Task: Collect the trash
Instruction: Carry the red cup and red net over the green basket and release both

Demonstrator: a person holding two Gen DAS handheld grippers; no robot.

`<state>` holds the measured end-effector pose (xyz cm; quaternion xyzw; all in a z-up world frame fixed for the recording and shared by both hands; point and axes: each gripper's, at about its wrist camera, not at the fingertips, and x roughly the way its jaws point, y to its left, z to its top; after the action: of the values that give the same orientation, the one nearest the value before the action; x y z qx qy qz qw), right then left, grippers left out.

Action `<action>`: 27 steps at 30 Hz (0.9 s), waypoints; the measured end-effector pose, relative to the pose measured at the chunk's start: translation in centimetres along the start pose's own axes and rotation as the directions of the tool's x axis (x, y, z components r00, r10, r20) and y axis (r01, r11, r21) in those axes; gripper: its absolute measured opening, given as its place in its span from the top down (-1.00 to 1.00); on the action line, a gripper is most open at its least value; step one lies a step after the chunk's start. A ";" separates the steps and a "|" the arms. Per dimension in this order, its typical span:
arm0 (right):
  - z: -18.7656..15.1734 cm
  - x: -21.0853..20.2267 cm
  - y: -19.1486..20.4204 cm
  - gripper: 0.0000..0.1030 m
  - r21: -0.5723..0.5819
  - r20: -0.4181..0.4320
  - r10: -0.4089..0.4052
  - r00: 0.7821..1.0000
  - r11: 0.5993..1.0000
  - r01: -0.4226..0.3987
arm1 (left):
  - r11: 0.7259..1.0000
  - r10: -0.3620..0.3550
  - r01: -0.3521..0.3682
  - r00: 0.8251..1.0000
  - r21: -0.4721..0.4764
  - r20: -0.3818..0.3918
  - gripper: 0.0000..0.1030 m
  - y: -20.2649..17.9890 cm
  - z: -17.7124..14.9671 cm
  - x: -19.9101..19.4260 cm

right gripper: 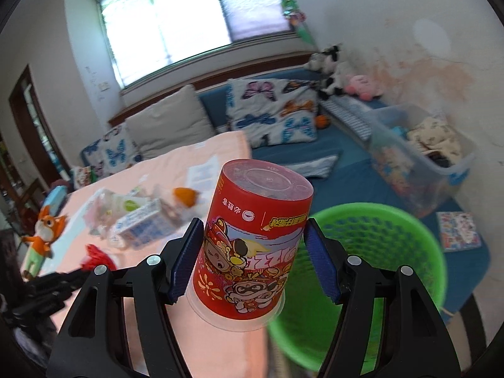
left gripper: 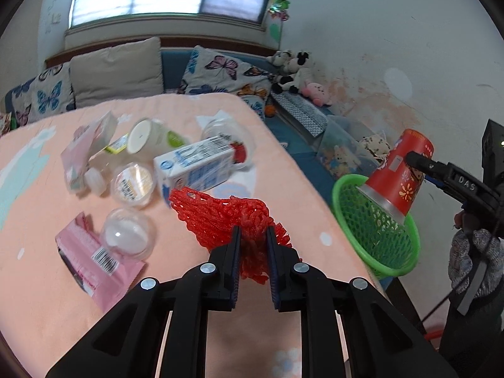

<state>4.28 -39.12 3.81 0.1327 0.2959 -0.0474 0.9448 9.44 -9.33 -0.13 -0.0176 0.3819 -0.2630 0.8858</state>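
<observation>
A: At the near edge of the peach surface, what does the left tool have?

B: Its pads are pressed on a bunched red foam net. The net's long axis runs from the pinch away to the far left, its loose open end pointing at the blue-and-white milk carton.

A: And the right tool?

B: Clamped on a red printed cup, one pad on each side of its wall. The cup is upside down and tilted: the closed base points up and away, the clear wide rim down toward the holder. In the left wrist view that cup hangs over the green mesh basket, its rim at the basket's mouth; whether they touch I cannot tell.

A: Where is the basket?

B: Off the right edge of the surface, beside the blue couch.

A: What else lies on the surface?

B: The carton lies on its side, long axis from near left to far right. Left of it a white tub on its side and a small round lidded cup. Nearer, a clear dome container sits beside a pink wrapper. Another pink packet lies at the far left.

A: Anything of the person?

B: A grey knit sleeve at the right, behind the right tool.
</observation>
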 end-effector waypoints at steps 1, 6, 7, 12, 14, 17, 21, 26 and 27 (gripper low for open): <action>-0.1 -0.2 -0.8 -0.28 0.006 -0.001 -0.015 1.000 1.000 0.015 | 1.000 -0.004 0.004 1.000 0.005 0.001 0.70 -0.4 0.2 0.0; -1.4 -0.8 -3.9 -0.28 0.009 -0.003 -0.110 0.994 0.994 0.110 | 0.999 -0.031 0.031 1.000 0.038 -0.001 0.70 -2.7 1.2 0.3; -1.8 -0.8 -4.4 -0.28 0.006 -0.008 -0.130 0.992 0.992 0.130 | 0.998 -0.035 0.035 0.999 0.044 -0.004 0.70 -3.2 1.3 0.5; -3.5 -0.3 -6.5 -0.27 0.008 -0.038 -0.170 0.985 0.985 0.170 | 0.995 -0.057 0.058 0.998 0.079 -0.012 0.70 -5.6 2.1 1.4; -4.0 -0.1 -7.2 -0.27 0.012 -0.047 -0.182 0.982 0.983 0.182 | 0.994 -0.063 0.064 0.998 0.094 -0.016 0.70 -6.5 2.5 1.9; -4.6 0.2 -8.0 -0.27 0.015 -0.060 -0.197 0.979 0.980 0.198 | 0.991 -0.069 0.072 0.997 0.111 -0.026 0.70 -7.7 2.9 2.5; -5.3 0.4 -9.3 -0.27 0.017 -0.080 -0.215 0.973 0.976 0.217 | 0.988 -0.072 0.077 0.996 0.130 -0.042 0.70 -9.1 3.2 3.5; -6.1 1.1 -11.0 -0.23 0.033 -0.107 -0.222 0.969 0.973 0.227 | 0.985 -0.087 0.096 0.994 0.146 -0.065 0.70 -10.8 3.6 4.8; -6.2 1.3 -11.3 -0.23 0.039 -0.109 -0.218 0.970 0.974 0.223 | 0.983 -0.088 0.098 0.994 0.154 -0.070 0.70 -11.3 3.7 5.1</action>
<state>0.02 -48.29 -4.31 0.1255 0.3561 -0.1528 0.9133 9.82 -22.15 1.72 0.0430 0.3866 -0.3338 0.8586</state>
